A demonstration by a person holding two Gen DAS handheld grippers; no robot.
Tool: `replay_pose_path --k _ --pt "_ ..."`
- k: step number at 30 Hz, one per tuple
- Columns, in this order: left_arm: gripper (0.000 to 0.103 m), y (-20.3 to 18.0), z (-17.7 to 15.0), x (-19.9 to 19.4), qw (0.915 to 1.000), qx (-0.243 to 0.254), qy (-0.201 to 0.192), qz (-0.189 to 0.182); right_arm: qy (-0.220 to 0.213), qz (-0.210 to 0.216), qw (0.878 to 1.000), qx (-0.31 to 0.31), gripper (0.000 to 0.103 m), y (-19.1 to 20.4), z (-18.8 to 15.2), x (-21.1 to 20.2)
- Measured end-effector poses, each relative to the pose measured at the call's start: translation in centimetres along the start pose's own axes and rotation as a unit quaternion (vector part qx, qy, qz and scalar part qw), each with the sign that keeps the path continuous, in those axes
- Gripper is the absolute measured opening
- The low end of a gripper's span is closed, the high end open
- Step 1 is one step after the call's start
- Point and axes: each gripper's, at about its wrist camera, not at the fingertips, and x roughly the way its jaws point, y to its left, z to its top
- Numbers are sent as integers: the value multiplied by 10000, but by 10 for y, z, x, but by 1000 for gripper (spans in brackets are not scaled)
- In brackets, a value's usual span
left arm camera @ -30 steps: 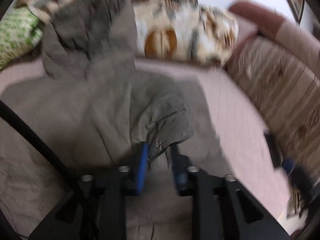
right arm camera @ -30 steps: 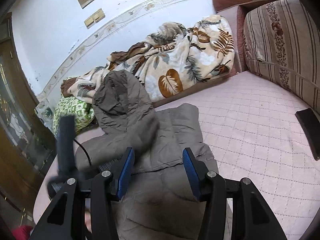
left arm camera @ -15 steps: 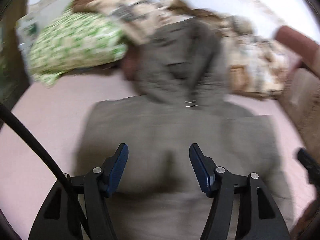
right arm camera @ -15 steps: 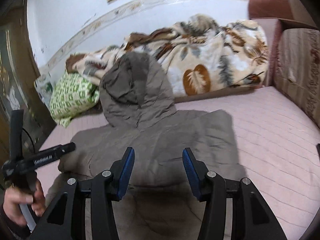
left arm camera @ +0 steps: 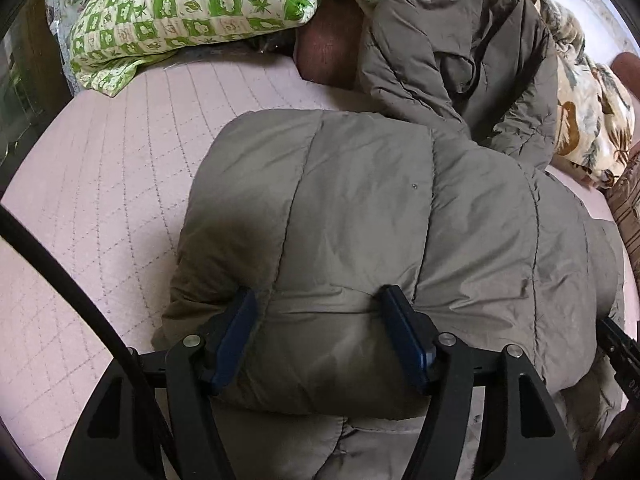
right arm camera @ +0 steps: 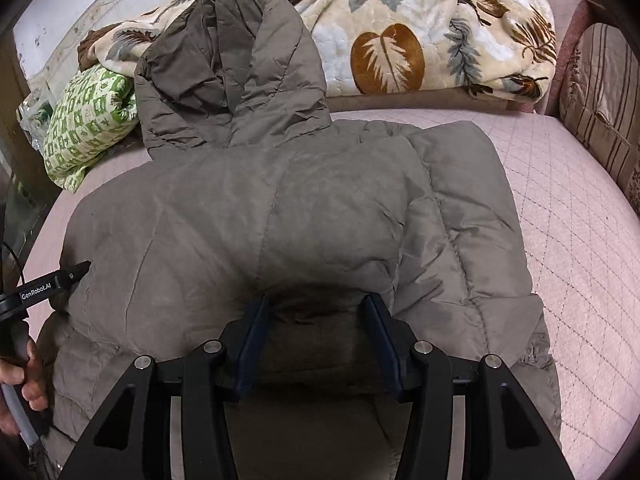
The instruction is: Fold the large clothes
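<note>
A grey-brown hooded puffer coat (left arm camera: 360, 208) lies back up on the pink quilted bed (left arm camera: 104, 168), hood (right arm camera: 236, 76) toward the wall, its sleeves out of sight. In the left wrist view my left gripper (left arm camera: 318, 296) is down on the coat's left side. Its jaws are opening, and a puffy ridge of the coat bulges between them without being pinched. My right gripper (right arm camera: 315, 304) stands open with its tips against the middle of the coat (right arm camera: 320, 200), dark fabric in the gap. The left gripper's finger (right arm camera: 76, 270) shows at the coat's left edge.
A green patterned pillow (left arm camera: 192, 12) and a leaf-print blanket (right arm camera: 420, 40) lie along the wall behind the hood. A striped cushion (right arm camera: 600, 92) stands at the right. A person's hand (right arm camera: 24, 372) holds the left gripper's handle. Bare pink bedding (right arm camera: 580, 240) lies right of the coat.
My left gripper let go of the coat's sleeve, opened, and swung left onto the coat's left side. My right gripper sank closer to the coat's middle, its jaws unchanged.
</note>
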Motion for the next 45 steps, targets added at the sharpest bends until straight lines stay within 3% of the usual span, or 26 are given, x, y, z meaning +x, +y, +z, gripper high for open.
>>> replay_pose_path --k 2,5,8,11,14,17,21,25,31,37,45 --pt "59 -5 1 -24 9999 16 -146 -84 -101 62 9998 133 54 -2 0 -12" --pt "60 -9 -14 -69 9974 225 -540 -424 -455 237 9987 67 54 5 2 -42" --pt "60 -11 -50 -107 9951 382 -784 -466 -677 364 9970 -89 54 15 -4 -67" --pt "61 -12 -85 -120 9950 463 -799 -384 -525 735 9959 -49 54 23 -13 -73" --pt "61 -13 -118 -111 9963 565 -612 -189 -347 647 9965 -395 54 38 -26 -73" --pt "61 -11 -130 -93 9981 544 -281 -63 -135 509 9963 -679 54 49 -38 -67" --pt "61 -13 -135 -77 9985 526 -122 77 354 384 9965 -652 54 45 -52 -46" --pt "62 -17 -138 -83 9979 583 -251 135 631 338 9963 -480 54 40 -58 -36" --pt "62 -20 -137 -114 9944 692 -784 165 188 530 9966 -594 54 52 -59 -76" --pt "62 -25 -133 -134 9896 802 -1164 264 205 788 9953 -524 54 61 -74 -94" --pt "62 -32 -136 -142 9846 1056 -1339 396 362 953 9928 -633 54 74 -99 -104"
